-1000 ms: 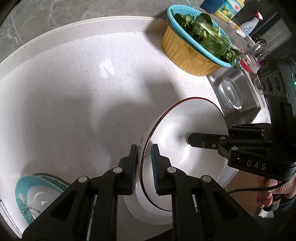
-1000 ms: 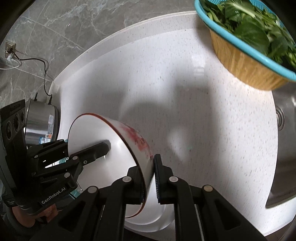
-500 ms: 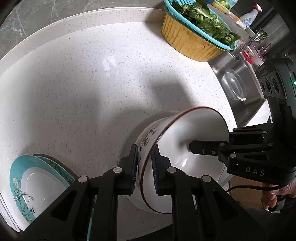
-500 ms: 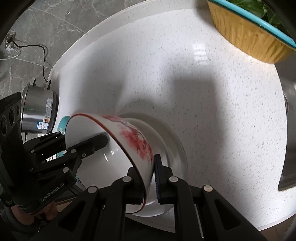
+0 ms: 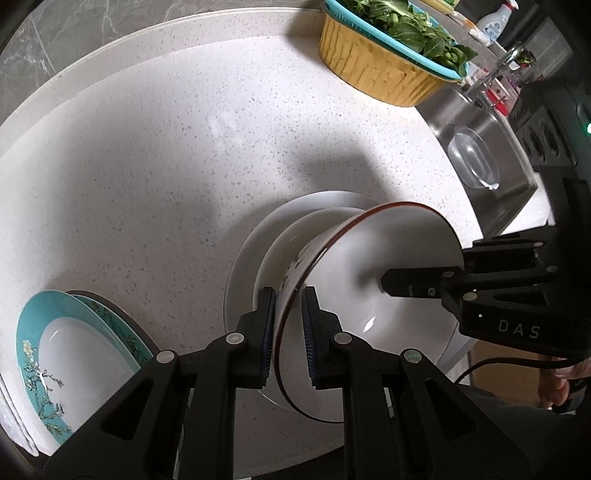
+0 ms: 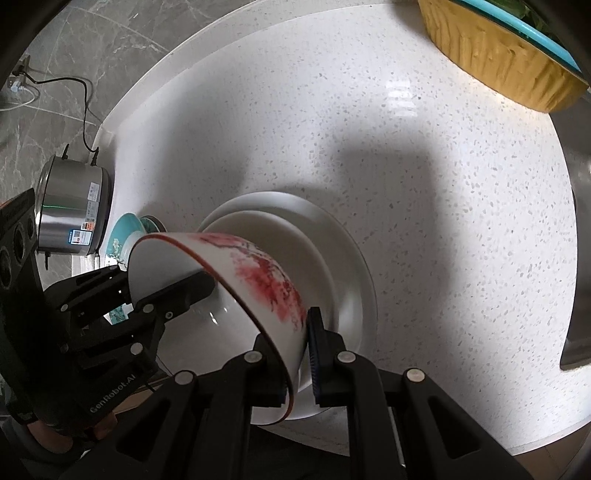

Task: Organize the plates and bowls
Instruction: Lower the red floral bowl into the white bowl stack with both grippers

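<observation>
Left wrist view: the left gripper [image 5: 289,325] pinches the near rim of the red-rimmed bowl [image 5: 369,280], tilted over a white plate [image 5: 243,280] on the speckled counter [image 5: 147,166]; teal plates [image 5: 74,350] lie at near left.

Right wrist view: the right gripper [image 6: 299,354] clamps the bowl's opposite rim (red blossom pattern outside), above the plate.

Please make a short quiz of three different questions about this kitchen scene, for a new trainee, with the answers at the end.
1. True or false: only one gripper holds the red-rimmed bowl.
2. What lies directly below that bowl? A) white dishes B) sink C) teal plates
3. What fills the yellow basket?

Key: 1. False: the left gripper and the right gripper each clamp its rim. 2. A. 3. Leafy greens.
</observation>
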Tool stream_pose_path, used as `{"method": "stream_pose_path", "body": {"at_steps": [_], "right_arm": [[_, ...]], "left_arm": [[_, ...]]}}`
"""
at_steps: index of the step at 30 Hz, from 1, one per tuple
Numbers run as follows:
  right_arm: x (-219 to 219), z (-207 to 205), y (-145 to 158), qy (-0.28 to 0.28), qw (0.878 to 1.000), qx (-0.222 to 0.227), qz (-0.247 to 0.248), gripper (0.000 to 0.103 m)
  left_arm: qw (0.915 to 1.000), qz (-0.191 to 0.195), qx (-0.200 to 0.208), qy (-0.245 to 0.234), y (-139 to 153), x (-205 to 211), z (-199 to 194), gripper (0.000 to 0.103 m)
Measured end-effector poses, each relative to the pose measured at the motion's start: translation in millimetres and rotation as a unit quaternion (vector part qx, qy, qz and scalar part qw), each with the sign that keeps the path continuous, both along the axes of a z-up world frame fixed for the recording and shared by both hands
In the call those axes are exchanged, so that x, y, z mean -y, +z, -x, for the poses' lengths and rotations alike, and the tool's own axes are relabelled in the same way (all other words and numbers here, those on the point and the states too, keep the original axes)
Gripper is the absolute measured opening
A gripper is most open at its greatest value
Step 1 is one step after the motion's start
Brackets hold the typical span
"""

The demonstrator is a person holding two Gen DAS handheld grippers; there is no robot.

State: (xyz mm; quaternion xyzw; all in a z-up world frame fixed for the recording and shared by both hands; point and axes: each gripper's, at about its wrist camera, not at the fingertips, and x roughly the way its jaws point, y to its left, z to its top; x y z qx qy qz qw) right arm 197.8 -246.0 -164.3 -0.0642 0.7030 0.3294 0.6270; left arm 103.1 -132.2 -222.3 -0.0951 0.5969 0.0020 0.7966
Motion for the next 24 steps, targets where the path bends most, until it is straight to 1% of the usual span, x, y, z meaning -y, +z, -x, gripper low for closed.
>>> {"method": "stream_pose_path", "body": {"at_steps": [2, 4, 9, 13, 14, 15, 17, 19, 22, 23, 24], "right_arm": [[-2.9, 3.1, 1.4, 0.006, 1.0, 0.016, 0.008, 0.012], [-4.7, 3.6, 2.7, 0.014, 0.999, 0.03, 0.013, 0.012], [-15.5, 10.3, 5.6, 0.042, 0.996, 0.07, 0.029, 0.013], [-19.8, 13.2, 6.1, 0.049, 0.995, 0.084, 0.033, 0.014], [-19.6, 13.0, 6.2, 0.048, 0.995, 0.084, 0.032, 0.014], [-19.0, 12.1, 6.1, 0.046, 0.995, 0.082, 0.029, 0.017], [-17.4, 10.0, 5.7, 0.032, 0.997, 0.063, 0.015, 0.021], [-13.5, 6.1, 5.8, 0.027, 0.998, 0.057, 0.008, 0.021], [-12.4, 7.0, 7.8, 0.026, 0.998, 0.054, 0.011, 0.023], [-12.6, 7.8, 8.8, 0.026, 0.998, 0.052, 0.01, 0.026], [-12.3, 8.1, 9.9, 0.023, 0.999, 0.047, 0.007, 0.033]], "left_arm": [[1.0, 0.0, 0.002, 0.001, -4.4, 0.5, -1.1, 0.013], [0.9999, 0.0, 0.013, 0.004, -4.8, 0.9, 1.0, 0.014], [0.9993, 0.017, 0.025, 0.023, -5.6, -8.0, 6.0, 0.014], [0.9987, 0.026, 0.031, 0.032, -6.5, -11.3, 7.0, 0.014], [0.9984, 0.029, 0.033, 0.035, -6.3, -12.0, 7.4, 0.014], [0.9982, 0.031, 0.034, 0.037, -5.2, -12.6, 7.9, 0.014], [0.9979, 0.035, 0.034, 0.042, -6.8, -14.8, 7.5, 0.015], [0.9977, 0.038, 0.035, 0.045, -7.7, -15.6, 7.4, 0.015], [0.9973, 0.042, 0.036, 0.048, -8.9, -16.6, 6.1, 0.015], [0.997, 0.045, 0.037, 0.051, -8.8, -17.3, 6.8, 0.015], [0.9964, 0.051, 0.039, 0.055, -9.2, -18.8, 7.3, 0.015]]}}
